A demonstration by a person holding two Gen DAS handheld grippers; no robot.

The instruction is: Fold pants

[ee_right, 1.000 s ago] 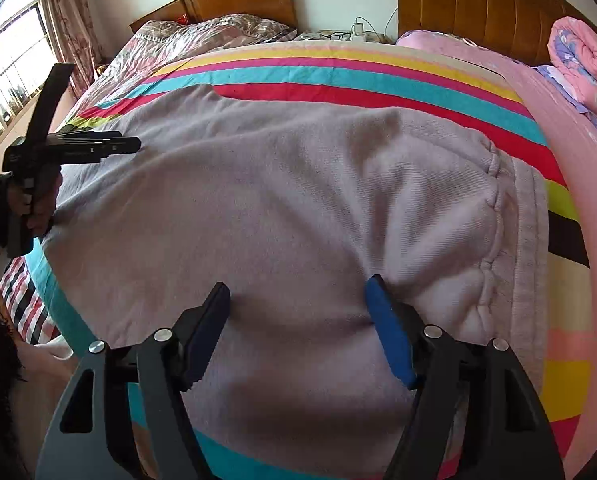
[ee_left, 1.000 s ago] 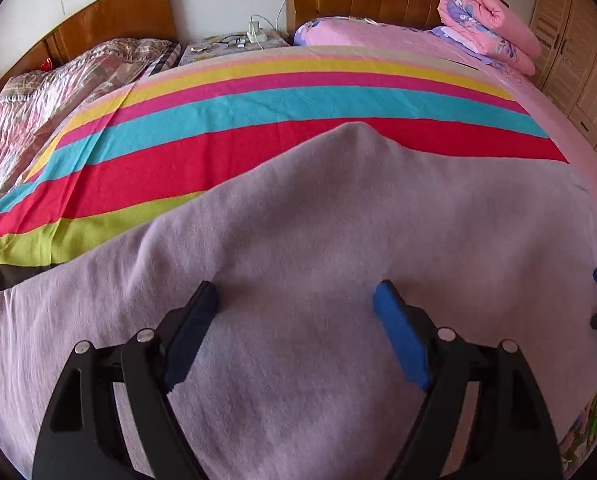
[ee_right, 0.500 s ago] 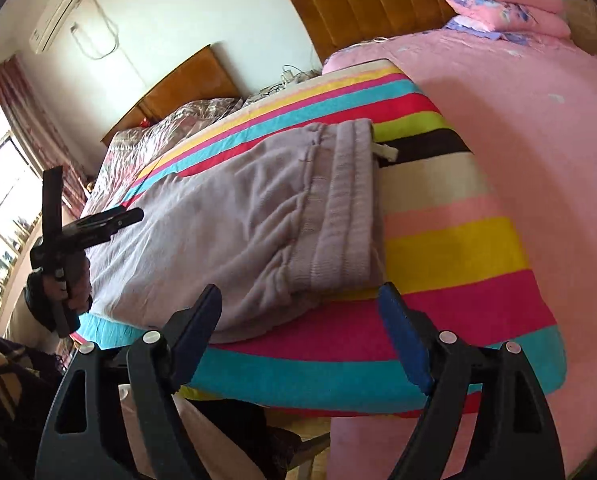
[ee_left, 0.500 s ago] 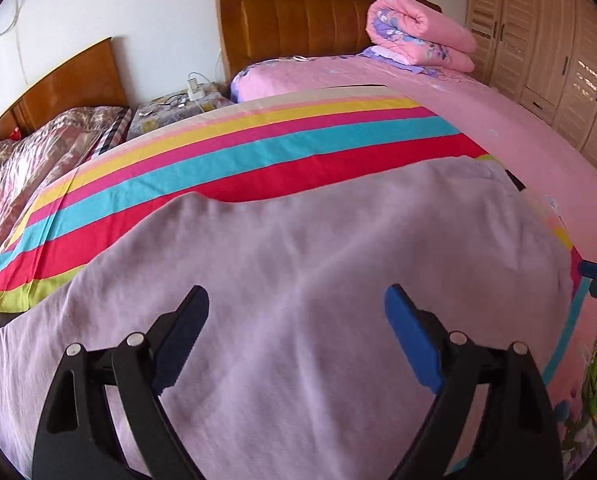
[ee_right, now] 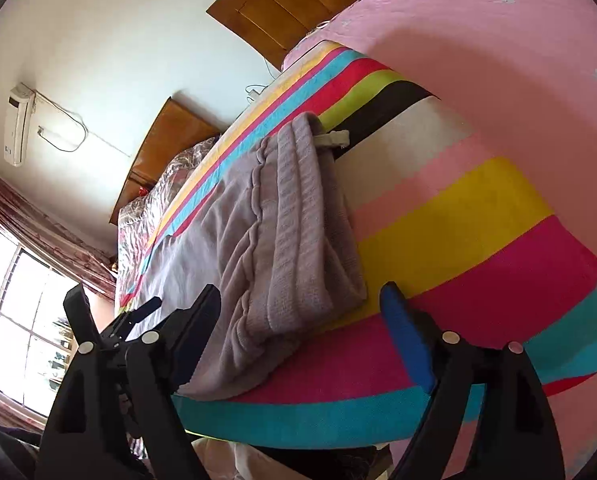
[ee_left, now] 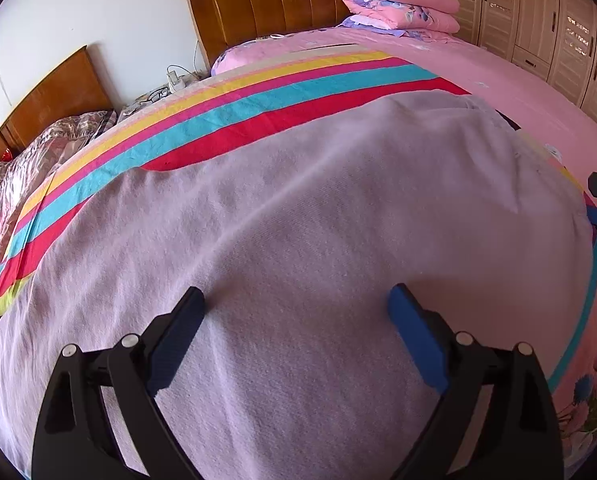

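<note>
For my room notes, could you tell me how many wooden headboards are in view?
2. One headboard stands behind the pink bed at top centre; the other is lower on the left, behind the bed with the patterned quilt. None seems hidden.

Pale lilac pants [ee_left: 298,220] on rainbow-striped blanket [ee_left: 226,120].
</note>
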